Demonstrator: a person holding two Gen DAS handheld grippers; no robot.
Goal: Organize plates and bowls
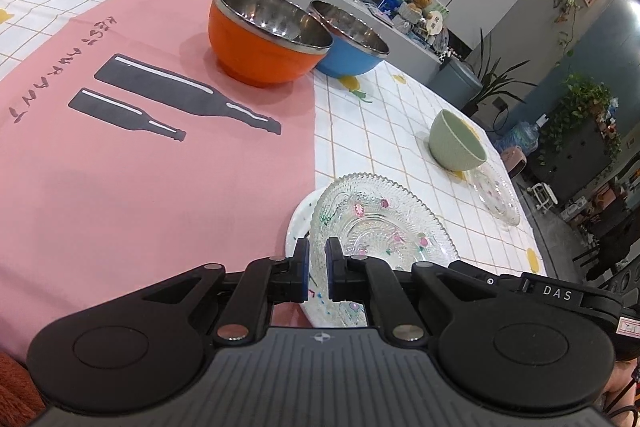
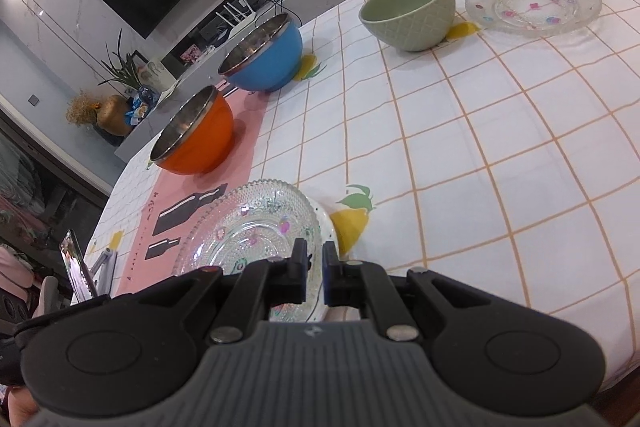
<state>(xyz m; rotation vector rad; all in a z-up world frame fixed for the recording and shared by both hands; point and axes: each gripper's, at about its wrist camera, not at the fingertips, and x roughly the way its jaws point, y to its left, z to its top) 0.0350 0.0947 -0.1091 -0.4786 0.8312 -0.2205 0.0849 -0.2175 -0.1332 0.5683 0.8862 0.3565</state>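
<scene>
The checked tablecloth (image 2: 500,147) with lemons covers the table, with a pink mat (image 1: 140,155) at 9 o'clock. At 12 o'clock sit an orange bowl (image 1: 260,55) and a blue bowl (image 1: 352,61), touching. A green bowl (image 2: 412,19) and a glass plate (image 2: 532,3) sit at 2 o'clock. The left gripper (image 1: 317,267) and right gripper (image 2: 315,267) both pinch the rim of a bumpy glass plate (image 1: 380,223) at 6 o'clock, above a white plate (image 1: 298,223).
</scene>
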